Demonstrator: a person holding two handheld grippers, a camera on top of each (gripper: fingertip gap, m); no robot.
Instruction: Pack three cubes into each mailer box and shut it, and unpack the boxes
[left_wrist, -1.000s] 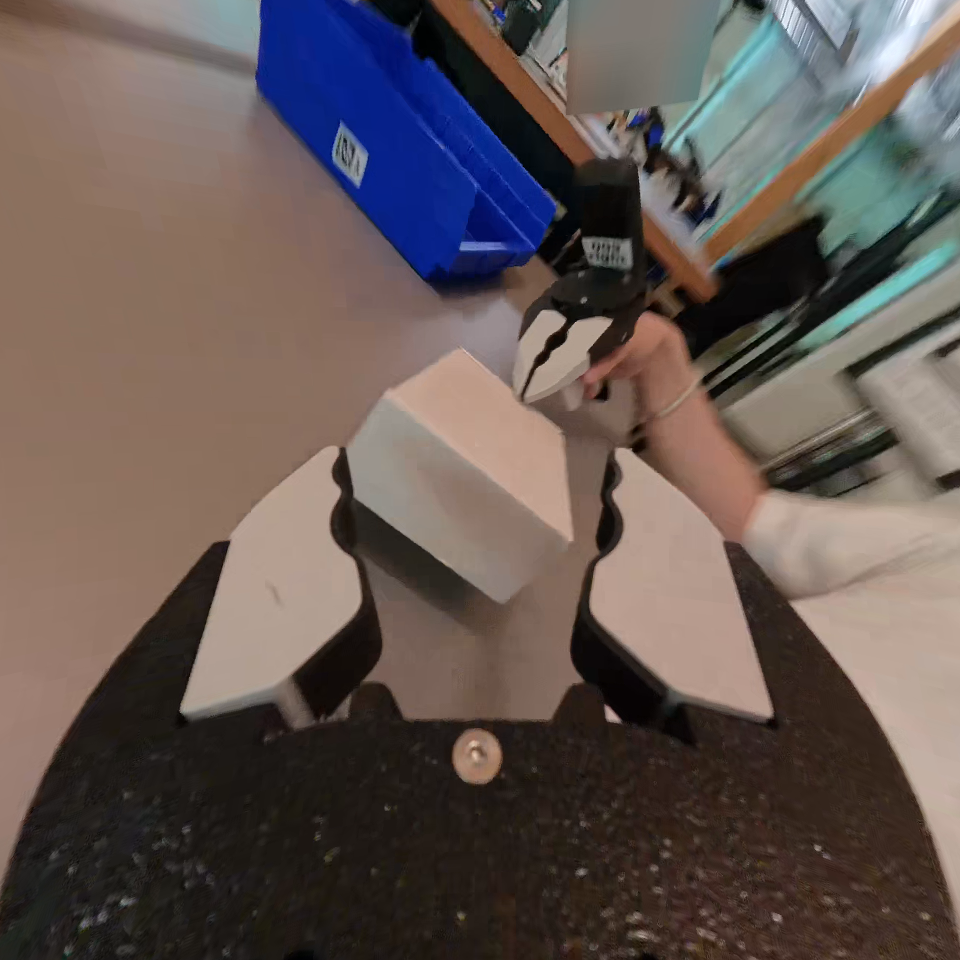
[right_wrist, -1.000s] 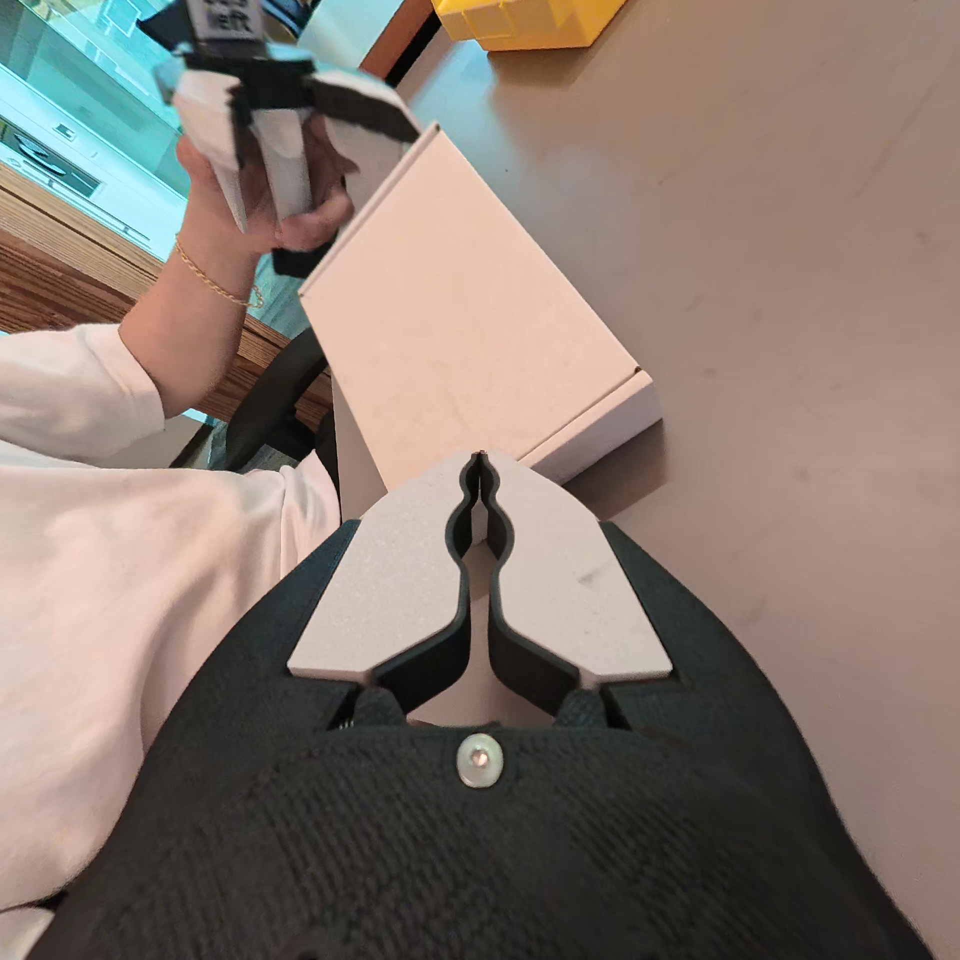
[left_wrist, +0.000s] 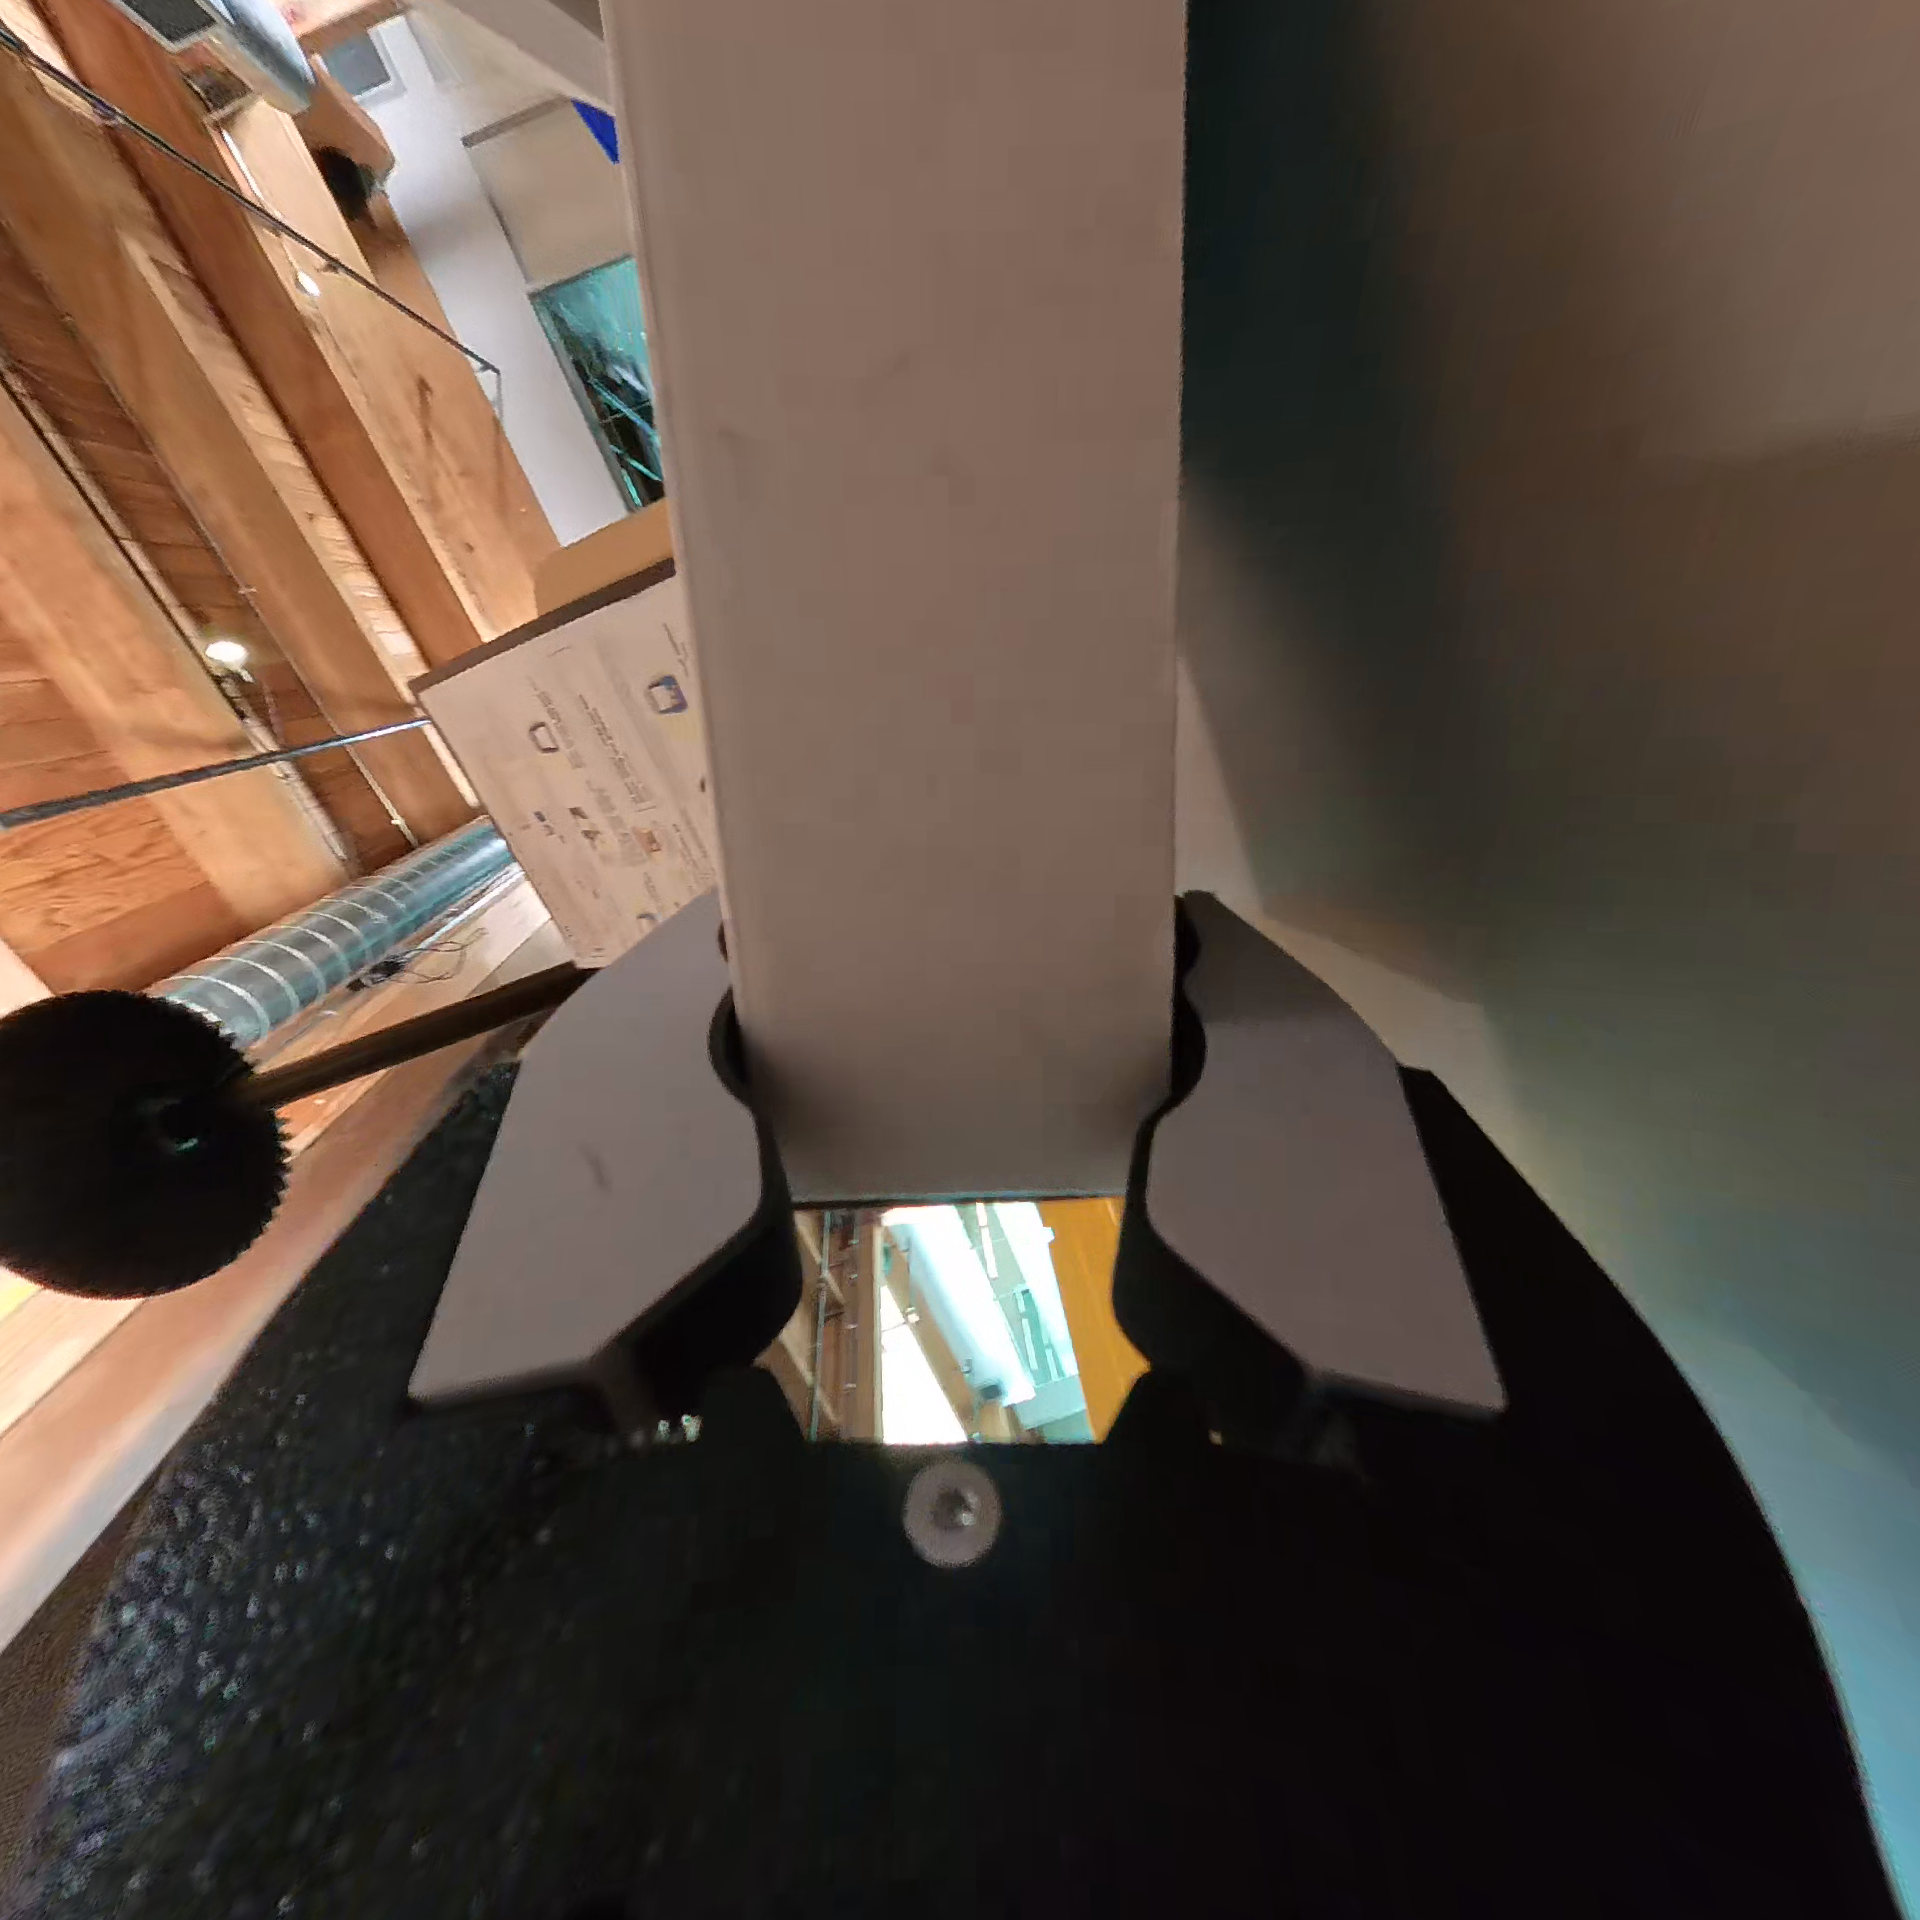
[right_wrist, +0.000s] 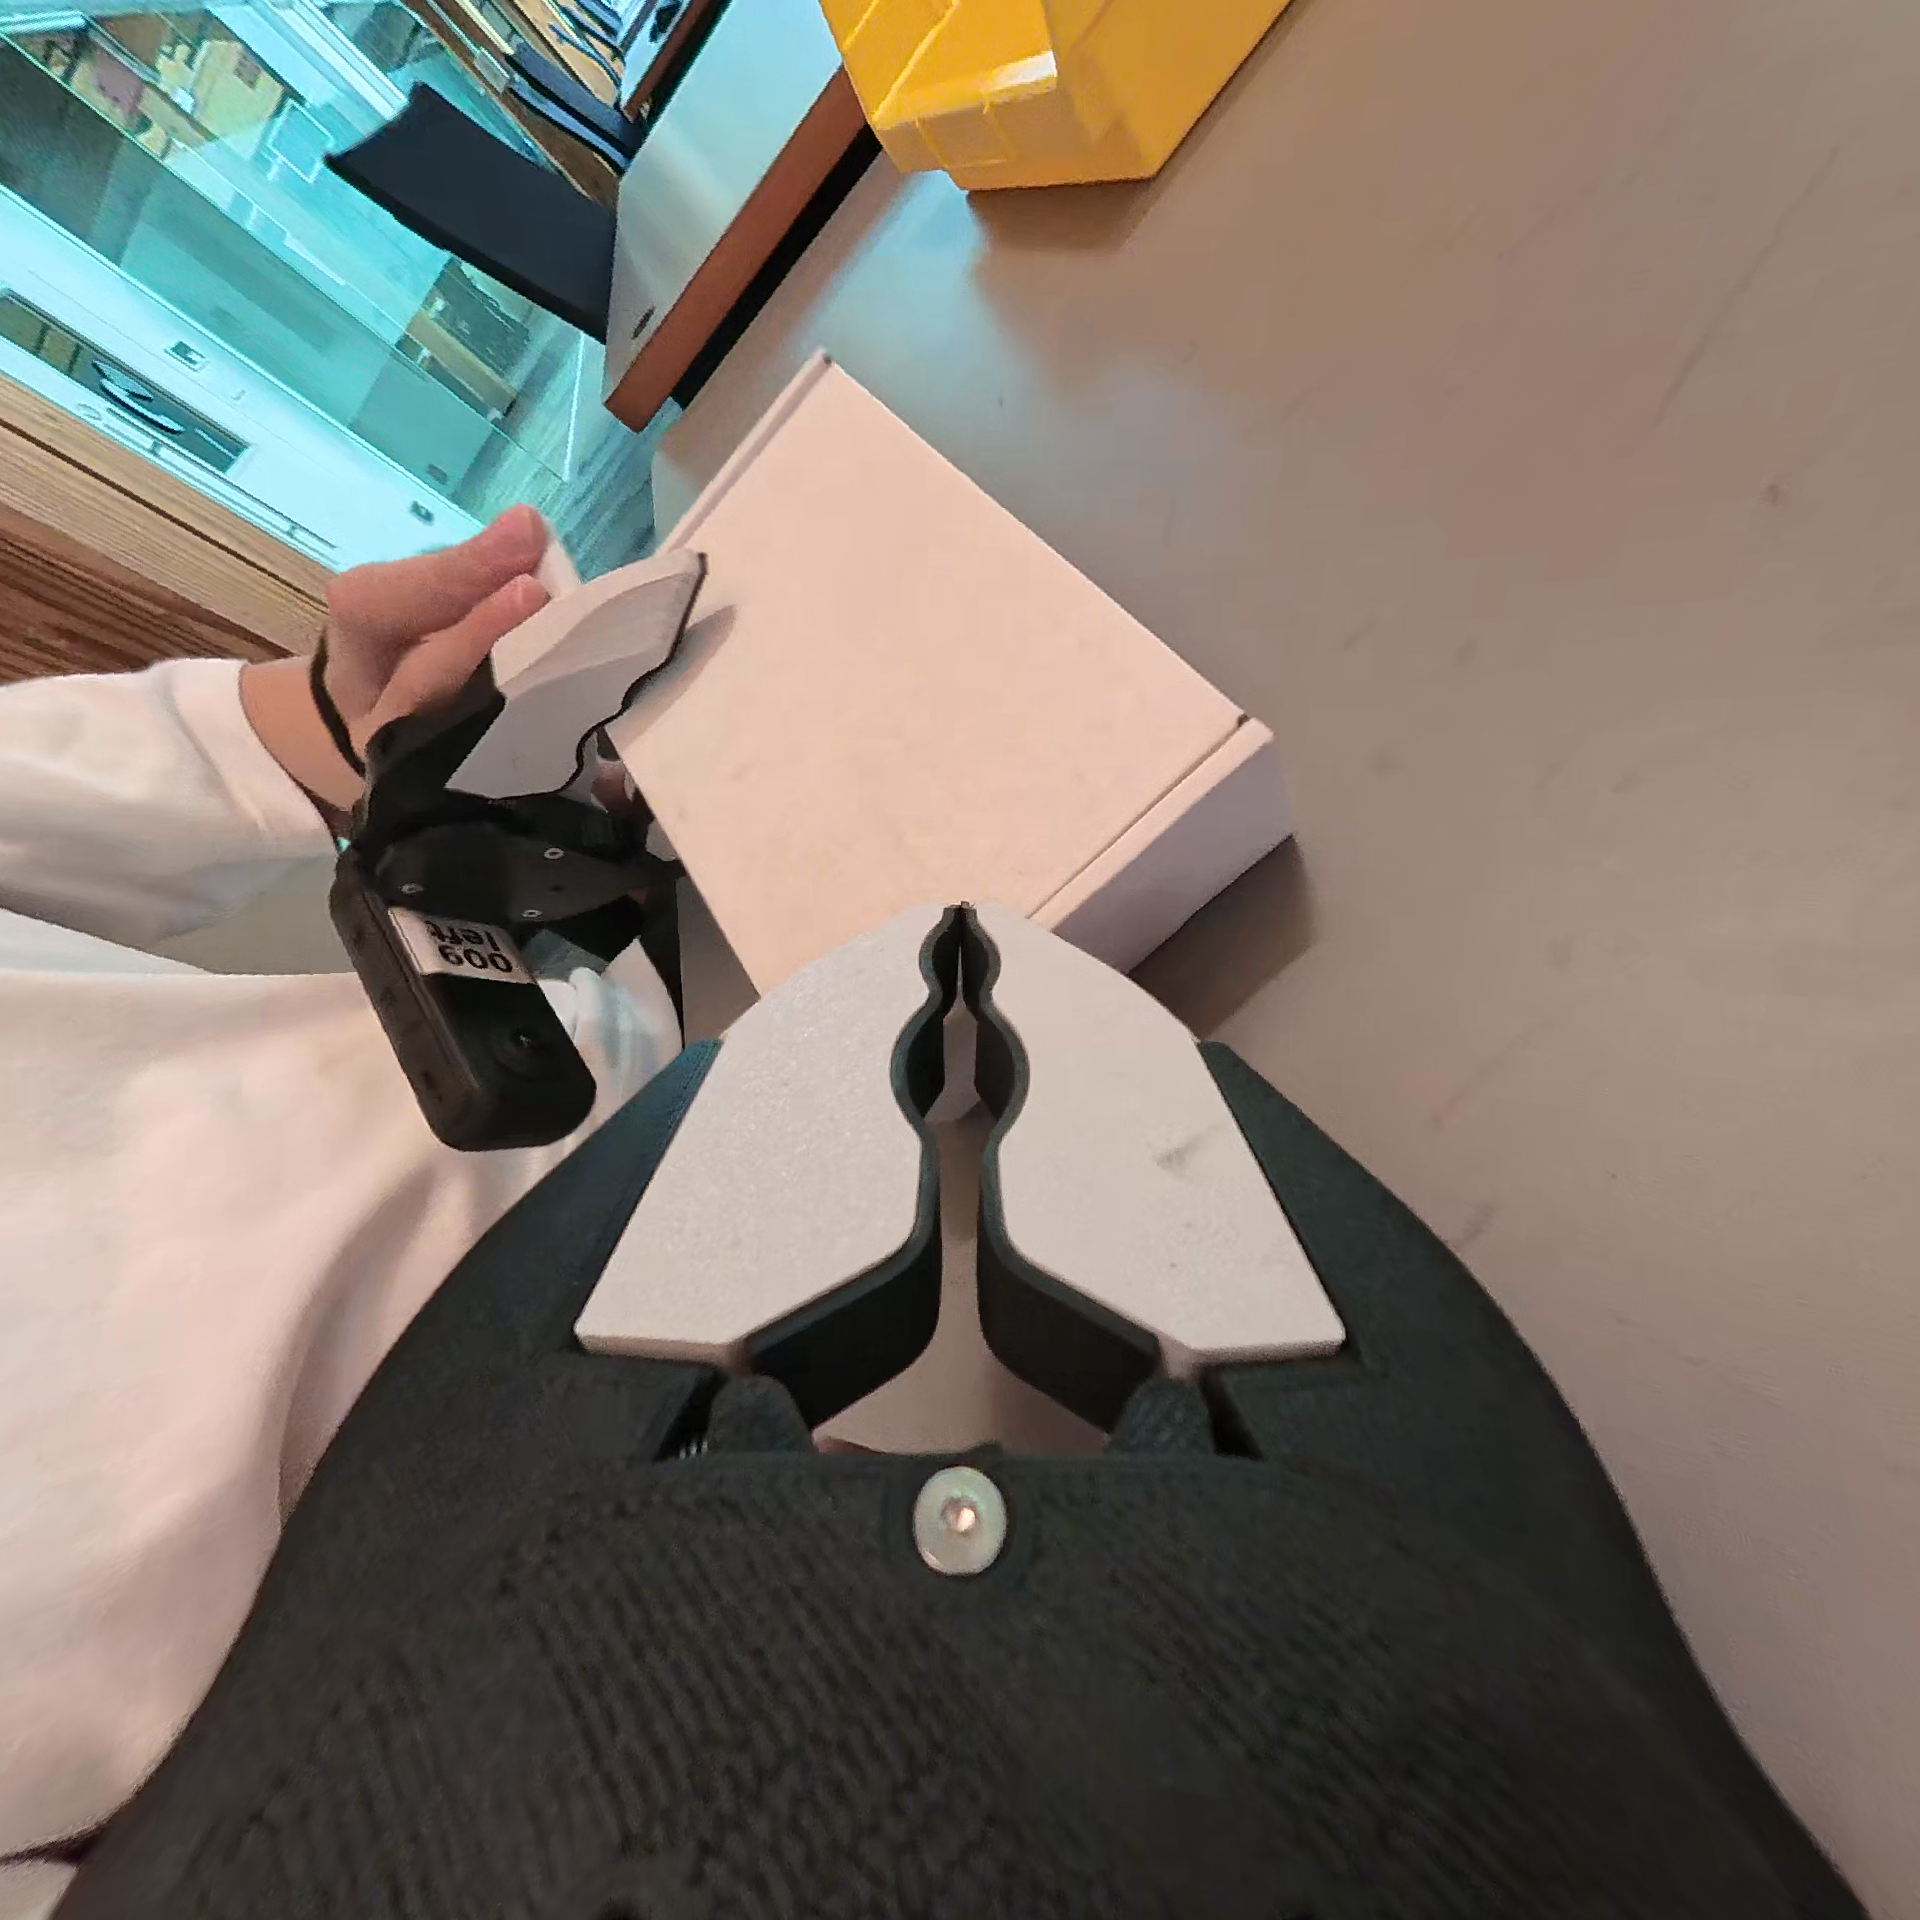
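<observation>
Your left gripper (left_wrist: 951, 1039) squeezes the side of the white mailer box (right_wrist: 914, 665), one finger on each face, so the box edge runs straight up between its jaws. The box is flat, plain and closed, with its lid flap tucked in along one end. It sits tilted, with one end down on the grey table (right_wrist: 1558, 520) near the table's edge. Your right gripper (right_wrist: 961, 920) is pressed closed with nothing in it, just beside the box's near corner. A yellow bin (right_wrist: 1039, 94) sits farther back.
</observation>
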